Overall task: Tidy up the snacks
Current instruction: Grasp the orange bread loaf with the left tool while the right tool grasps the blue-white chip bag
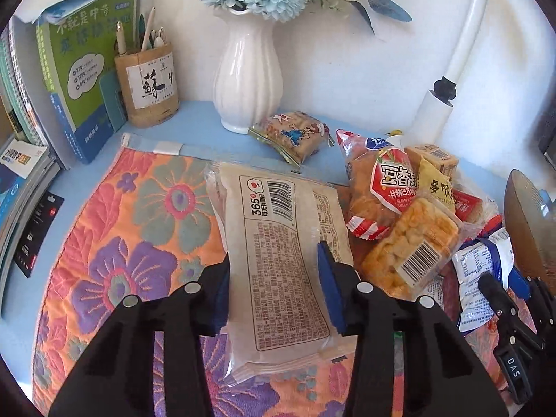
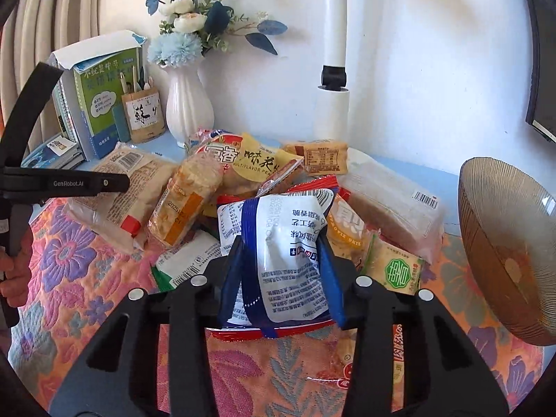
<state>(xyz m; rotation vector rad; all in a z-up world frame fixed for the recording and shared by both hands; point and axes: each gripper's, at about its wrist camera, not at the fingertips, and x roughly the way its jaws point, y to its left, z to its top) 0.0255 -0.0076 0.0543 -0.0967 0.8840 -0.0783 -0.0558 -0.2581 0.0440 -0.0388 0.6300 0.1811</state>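
My left gripper [image 1: 274, 257] is shut on a long beige snack packet [image 1: 278, 229] with a barcode, held tilted above the floral cloth [image 1: 139, 243]. The same packet [image 2: 121, 180] shows at the left of the right wrist view. My right gripper [image 2: 281, 239] is shut on a white-and-blue snack packet [image 2: 285, 243], just in front of the snack pile [image 2: 243, 173]. From the left wrist view this packet [image 1: 476, 278] sits at the far right. The pile [image 1: 399, 201] holds several mixed packets. A brown glass bowl [image 2: 504, 243] stands tilted at the right.
At the back stand a white vase [image 1: 246, 76] with blue flowers, a pen holder [image 1: 149, 83] and leaning books [image 1: 76, 80]. A white lamp pole [image 1: 448, 80] rises behind the pile. One biscuit packet [image 1: 292, 135] lies alone by the vase. A hand [image 2: 14, 271] holds the left gripper's handle.
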